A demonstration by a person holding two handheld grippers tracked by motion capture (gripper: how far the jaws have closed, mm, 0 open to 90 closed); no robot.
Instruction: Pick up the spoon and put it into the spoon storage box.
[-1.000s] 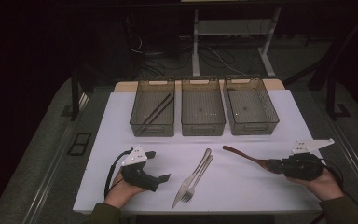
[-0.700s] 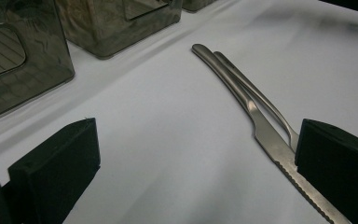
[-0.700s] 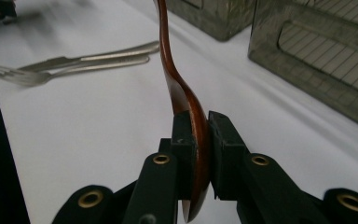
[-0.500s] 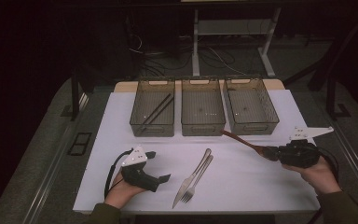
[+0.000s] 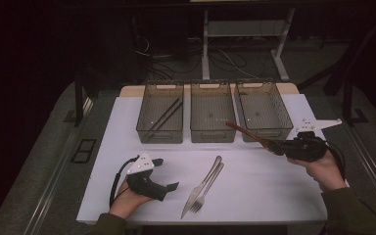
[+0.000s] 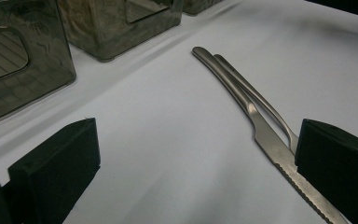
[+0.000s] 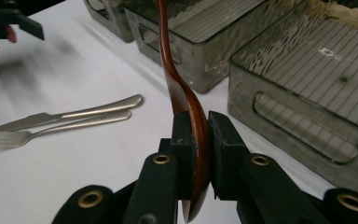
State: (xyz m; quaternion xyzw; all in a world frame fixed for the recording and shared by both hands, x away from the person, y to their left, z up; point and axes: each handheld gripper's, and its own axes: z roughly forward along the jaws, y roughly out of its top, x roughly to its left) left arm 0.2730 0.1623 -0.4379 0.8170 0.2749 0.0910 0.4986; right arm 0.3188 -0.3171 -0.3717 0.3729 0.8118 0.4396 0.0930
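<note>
R gripper (image 7: pixel 196 140): jaws clamped on wooden spoon (image 7: pixel 179 88) bowel end, seen edge-on in R gripper view
spoon: dark red-brown, glossy, handle over mid bin (image 5: pixel 212 119) front, off table (image 5: pixel 274 196)
L gripper (image 5: pixel 164 174): jaws wide, nothing between
knife (image 6: pixel 261 135) + fork (image 6: pixel 265 105): side by side; serrated edge visible in L gripper view
far: chopsticks (image 5: pixel 164 117) in left bin (image 5: pixel 160 117), high view

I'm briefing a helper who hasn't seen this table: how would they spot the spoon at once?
Find the white table with three clear bins along its far side. At its right, the right gripper is shut on a wooden spoon, lifted in front of the right bin. It is reddish-brown, unlike the steel knife and fork lying mid-table.
</note>
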